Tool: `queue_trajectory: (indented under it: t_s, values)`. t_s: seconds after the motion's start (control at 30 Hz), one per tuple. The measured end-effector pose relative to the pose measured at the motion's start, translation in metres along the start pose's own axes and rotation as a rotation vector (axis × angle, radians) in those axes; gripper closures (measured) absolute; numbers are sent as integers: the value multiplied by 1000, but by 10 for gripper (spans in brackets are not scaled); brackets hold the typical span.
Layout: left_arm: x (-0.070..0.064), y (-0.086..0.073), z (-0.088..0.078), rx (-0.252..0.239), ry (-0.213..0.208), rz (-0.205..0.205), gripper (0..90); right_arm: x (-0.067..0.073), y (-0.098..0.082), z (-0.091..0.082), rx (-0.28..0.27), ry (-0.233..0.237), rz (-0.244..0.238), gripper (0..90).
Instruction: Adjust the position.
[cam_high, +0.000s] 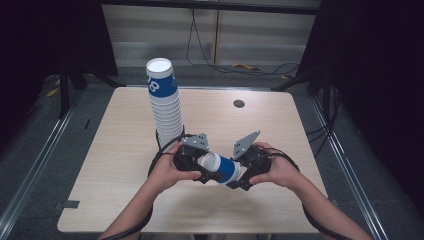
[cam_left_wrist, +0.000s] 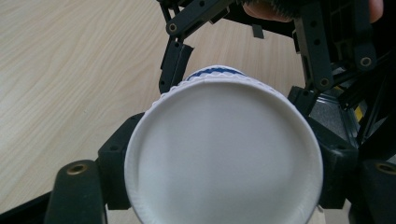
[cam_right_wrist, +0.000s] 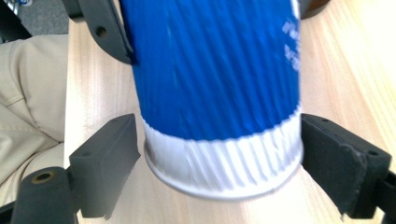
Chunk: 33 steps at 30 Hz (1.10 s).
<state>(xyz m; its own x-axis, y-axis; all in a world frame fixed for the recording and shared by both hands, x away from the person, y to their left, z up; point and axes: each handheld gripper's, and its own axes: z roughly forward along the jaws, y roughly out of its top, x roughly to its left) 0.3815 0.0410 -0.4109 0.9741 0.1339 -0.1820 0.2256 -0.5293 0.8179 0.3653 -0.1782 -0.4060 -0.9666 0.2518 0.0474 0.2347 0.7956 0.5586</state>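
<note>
A person seated at a light wooden table (cam_high: 120, 165) holds 1 blue-and-white paper cup (cam_high: 221, 169) on its side between 2 hand-held grippers, just above the near middle of the tabletop. In the high view the left gripper (cam_high: 197, 167) meets the cup from 9 o'clock at its open mouth, and the right gripper (cam_high: 239, 176) meets it from 3 o'clock at its base.

The left gripper view looks straight into the white inside of the cup (cam_left_wrist: 224, 154); the black jaws sit tight against the rim at 9 and 3 o'clock, clamped on it at a narrow setting. The right gripper's linkage rises behind the cup at 12 o'clock in that view.

In the right gripper view the ribbed blue wall and white bottom band of the cup (cam_right_wrist: 219, 102) stand between the jaws. The pad (cam_right_wrist: 109, 161) at 9 o'clock is clear of the cup, with bare table showing in the gap, while the pad at 3 o'clock lies at the band's edge; the jaws are spread wide and do not pinch the cup.

At 11 o'clock from the hands, a tall stack of matching cups (cam_high: 165, 102) stands on the table, leaning slightly, well apart from the held cup. A dark round grommet (cam_high: 239, 104) sits near the table's far edge at 1 o'clock.
</note>
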Motion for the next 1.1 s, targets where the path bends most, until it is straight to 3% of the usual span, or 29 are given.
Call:
queue_trajectory:
  t_s: [0.37, 1.1]
  values:
    - [0, -6, -3, -4, -4, -7, 268, -1, -14, -7, -126, -18, 40, 131]
    - [4, -10, -11, -8, 18, -26, 267, -1, -23, -4, -203, -28, 92, 130]
